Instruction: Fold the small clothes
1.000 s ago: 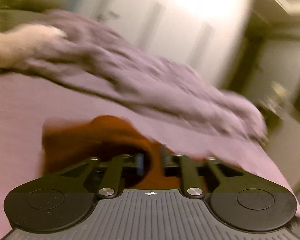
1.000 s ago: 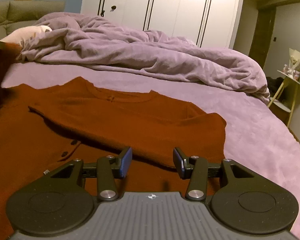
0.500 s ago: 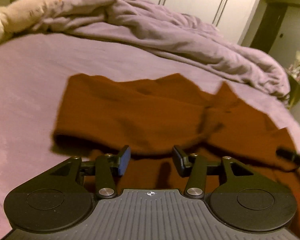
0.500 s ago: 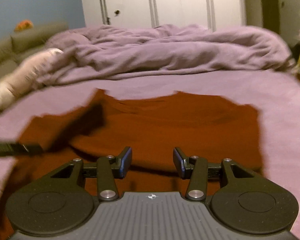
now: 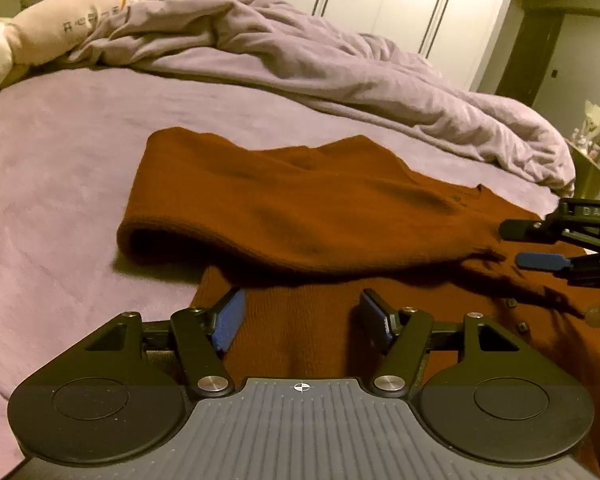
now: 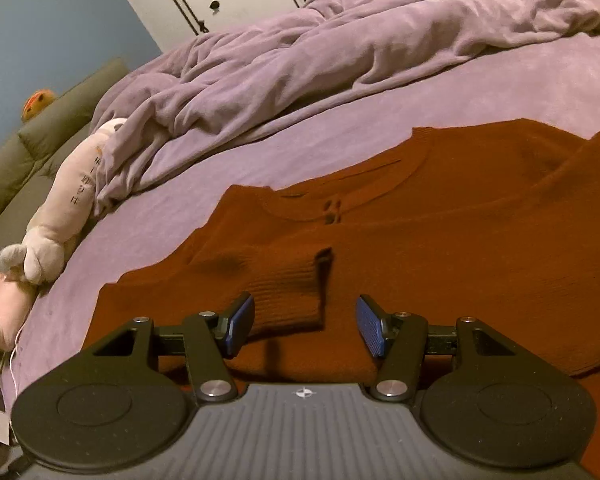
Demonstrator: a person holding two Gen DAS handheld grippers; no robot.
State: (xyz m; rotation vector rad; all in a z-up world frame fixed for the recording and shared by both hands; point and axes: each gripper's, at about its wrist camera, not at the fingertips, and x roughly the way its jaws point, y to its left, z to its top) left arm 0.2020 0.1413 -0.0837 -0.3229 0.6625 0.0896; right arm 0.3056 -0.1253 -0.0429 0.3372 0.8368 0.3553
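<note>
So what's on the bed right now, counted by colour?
Rust-brown: 1, the cardigan, partly folded
Lilac: 1, the rumpled duvet at the far side
Pale pink/cream: 1, the plush toy beside the duvet
Total: 3

The rust sweater point(image 6: 460, 240) runs off the right edge; its hem is hidden.

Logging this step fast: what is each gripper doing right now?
Left gripper: jaws open, just been opening, empty over the rust sweater.
Right gripper: jaws open, just been opening, nothing gripped.
</note>
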